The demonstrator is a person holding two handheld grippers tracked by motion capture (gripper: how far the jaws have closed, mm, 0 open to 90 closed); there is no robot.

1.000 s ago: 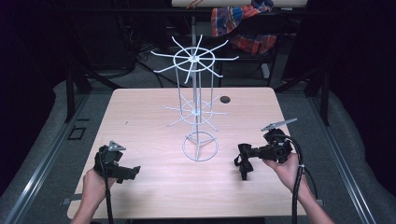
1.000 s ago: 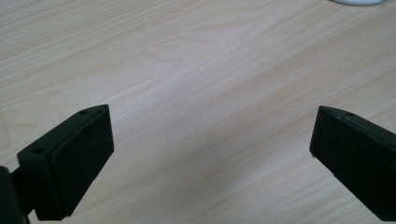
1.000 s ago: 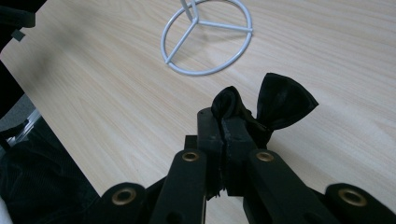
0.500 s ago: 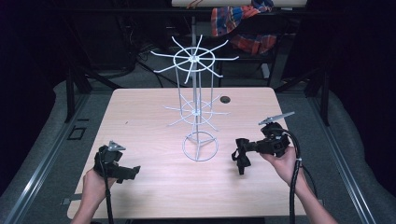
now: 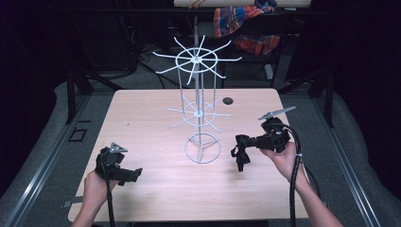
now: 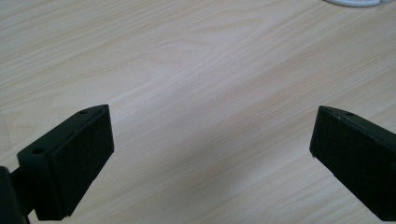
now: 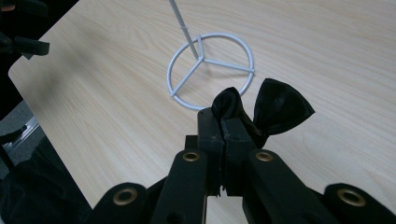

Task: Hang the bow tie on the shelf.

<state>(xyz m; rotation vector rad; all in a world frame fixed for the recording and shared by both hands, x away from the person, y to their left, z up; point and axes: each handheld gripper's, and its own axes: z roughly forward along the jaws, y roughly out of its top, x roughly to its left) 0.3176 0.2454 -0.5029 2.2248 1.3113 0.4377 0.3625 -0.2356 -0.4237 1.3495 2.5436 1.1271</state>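
The right gripper (image 7: 224, 128) is pinching a black bow tie (image 7: 275, 109) with its jaws pressed together on the knot, one satin lobe fanning out beside them, the other crumpling against the jaw. It looks light, soft and floppy, so the middle seems the sensible hold. The bow tie is hanging just above the table (image 5: 142, 109), close beside the round base of the white wire rack (image 5: 198, 113), whose arms are bare. The left gripper (image 6: 205, 149) is hovering low, jaws wide and empty.
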